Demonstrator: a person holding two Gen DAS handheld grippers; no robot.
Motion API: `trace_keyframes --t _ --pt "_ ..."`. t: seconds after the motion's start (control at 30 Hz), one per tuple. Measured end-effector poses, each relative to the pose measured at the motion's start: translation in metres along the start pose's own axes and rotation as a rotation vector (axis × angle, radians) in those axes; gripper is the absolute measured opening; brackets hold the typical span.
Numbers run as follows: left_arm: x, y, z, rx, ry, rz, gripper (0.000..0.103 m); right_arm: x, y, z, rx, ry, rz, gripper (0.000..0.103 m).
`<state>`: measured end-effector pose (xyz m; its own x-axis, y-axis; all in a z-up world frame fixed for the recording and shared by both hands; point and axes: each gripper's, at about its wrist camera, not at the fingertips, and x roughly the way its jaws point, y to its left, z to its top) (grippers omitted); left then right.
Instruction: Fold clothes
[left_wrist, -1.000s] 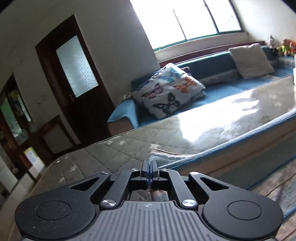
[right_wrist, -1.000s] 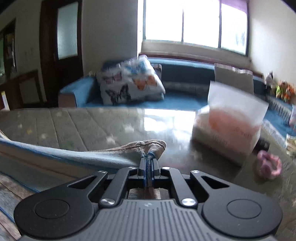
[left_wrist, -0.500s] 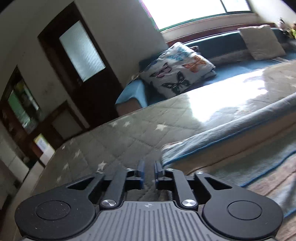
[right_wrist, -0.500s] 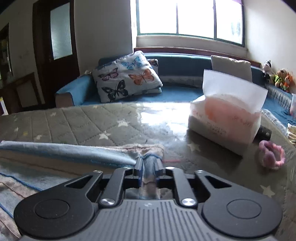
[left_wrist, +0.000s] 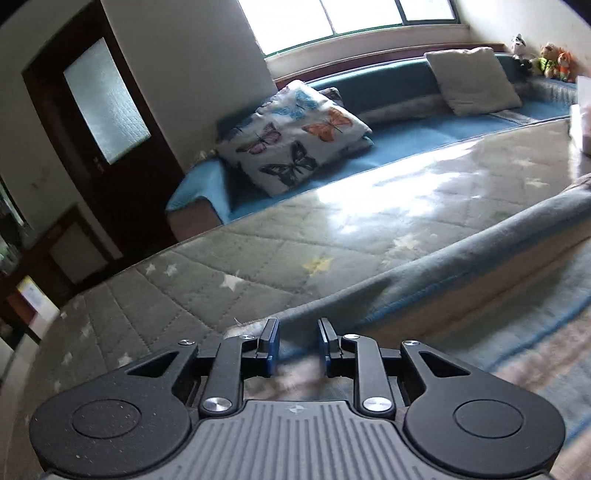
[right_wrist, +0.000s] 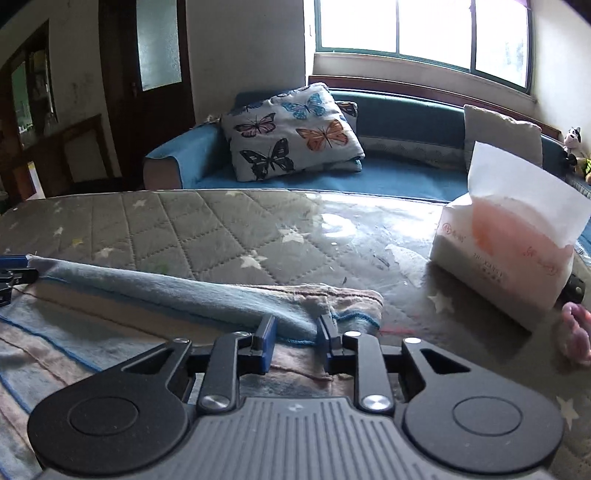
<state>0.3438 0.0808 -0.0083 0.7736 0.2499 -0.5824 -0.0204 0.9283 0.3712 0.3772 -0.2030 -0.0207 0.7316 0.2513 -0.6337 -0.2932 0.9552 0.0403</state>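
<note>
A blue and pink striped cloth (left_wrist: 461, 266) lies folded on the grey quilted surface (left_wrist: 258, 258), its blue fold edge running from lower middle to the right. My left gripper (left_wrist: 297, 343) hovers over the cloth's left end with its jaws opening; cloth shows between them, but the pads do not press it. In the right wrist view the same cloth (right_wrist: 184, 291) ends in a pink corner just past my right gripper (right_wrist: 297, 339). Those jaws are opening too, and the fold lies loose between them. The left gripper's tip (right_wrist: 11, 273) peeks in at the far left edge.
A tissue pack (right_wrist: 509, 251) stands on the surface to the right, with a pink hair tie (right_wrist: 576, 332) near it. Beyond the surface runs a blue sofa (right_wrist: 406, 177) with a butterfly pillow (right_wrist: 291, 129) and a beige cushion (left_wrist: 472, 81). A dark door (left_wrist: 92, 110) is at the left.
Both grippers went from shut on the cloth's corners to open. The cloth's fold has dropped onto the surface. The left gripper has shifted along the cloth's end.
</note>
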Motion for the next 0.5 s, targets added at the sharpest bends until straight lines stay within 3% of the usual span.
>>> trace_keyframes --t 0.1,0.2,0.27,0.5 --pt "0.006 0.006 0.001 -0.054 -0.002 0.032 0.041 0.003 -0.001 -0.001 -0.001 0.005 0.001 0.026" --pt "0.004 0.016 0.004 -0.11 0.031 0.033 0.041 0.004 -0.001 0.001 0.009 0.017 0.005 0.027" --pt "-0.012 0.018 -0.001 -0.102 0.022 0.036 0.041 0.0 0.002 0.001 -0.003 0.029 0.017 0.035" --pt "-0.087 0.011 -0.038 -0.042 0.017 -0.007 0.042 -0.057 0.032 -0.02 -0.078 0.062 0.074 0.036"
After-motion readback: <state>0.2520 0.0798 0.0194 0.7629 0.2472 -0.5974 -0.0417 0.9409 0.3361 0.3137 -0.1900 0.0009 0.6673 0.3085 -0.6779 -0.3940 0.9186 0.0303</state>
